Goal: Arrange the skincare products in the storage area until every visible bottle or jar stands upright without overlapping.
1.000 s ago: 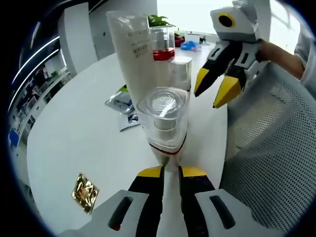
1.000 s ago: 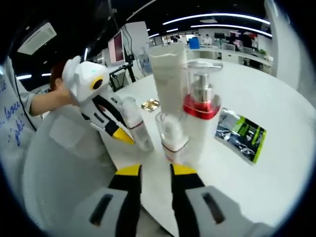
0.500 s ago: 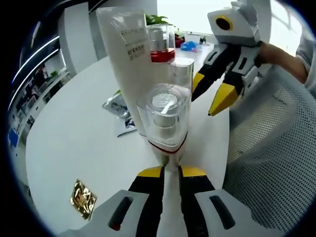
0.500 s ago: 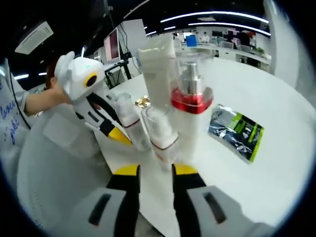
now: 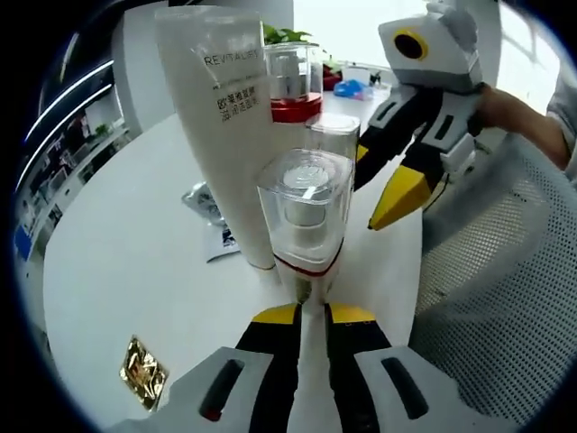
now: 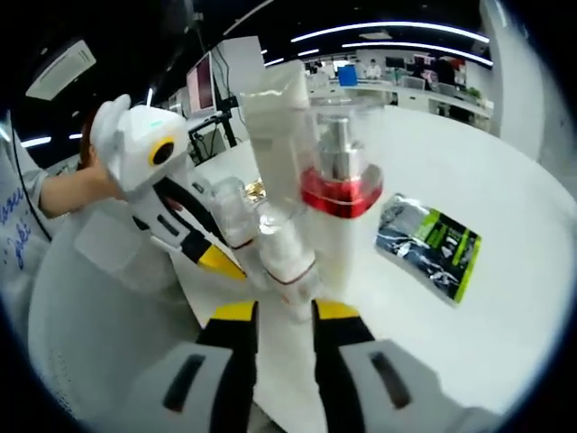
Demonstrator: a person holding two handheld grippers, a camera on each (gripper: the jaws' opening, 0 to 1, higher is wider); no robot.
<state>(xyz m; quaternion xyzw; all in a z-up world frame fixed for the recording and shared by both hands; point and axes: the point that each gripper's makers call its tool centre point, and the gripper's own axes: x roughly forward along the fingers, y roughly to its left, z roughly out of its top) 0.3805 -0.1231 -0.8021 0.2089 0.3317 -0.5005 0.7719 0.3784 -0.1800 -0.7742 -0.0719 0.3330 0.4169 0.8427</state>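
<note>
My left gripper (image 5: 314, 314) is shut on the base of a small white bottle (image 5: 305, 212) that has a clear cap and a red ring. It holds the bottle upright over the white table (image 5: 117, 244). Just behind stand a tall white tube (image 5: 230, 117), a pump bottle with a red collar (image 5: 290, 86) and a second small clear-capped bottle (image 5: 332, 135). My right gripper (image 5: 379, 176) reaches in beside that second bottle. In the right gripper view this bottle (image 6: 287, 262) leans between the open jaws of my right gripper (image 6: 287, 311). Past it are the tube (image 6: 279, 126), the pump bottle (image 6: 338, 194) and the left gripper (image 6: 221, 248).
A green and black sachet (image 6: 433, 244) lies flat on the table beyond the bottles, also seen by the tube (image 5: 216, 203). A gold foil packet (image 5: 141, 372) lies near the table's edge. A white mesh surface (image 5: 487, 298) borders the table. A person's hand (image 5: 505, 104) holds the right gripper.
Both cameras have closed in on the bottle group, so the tube looms larger. The right gripper has moved toward the second small bottle, whose base now sits between its tips.
</note>
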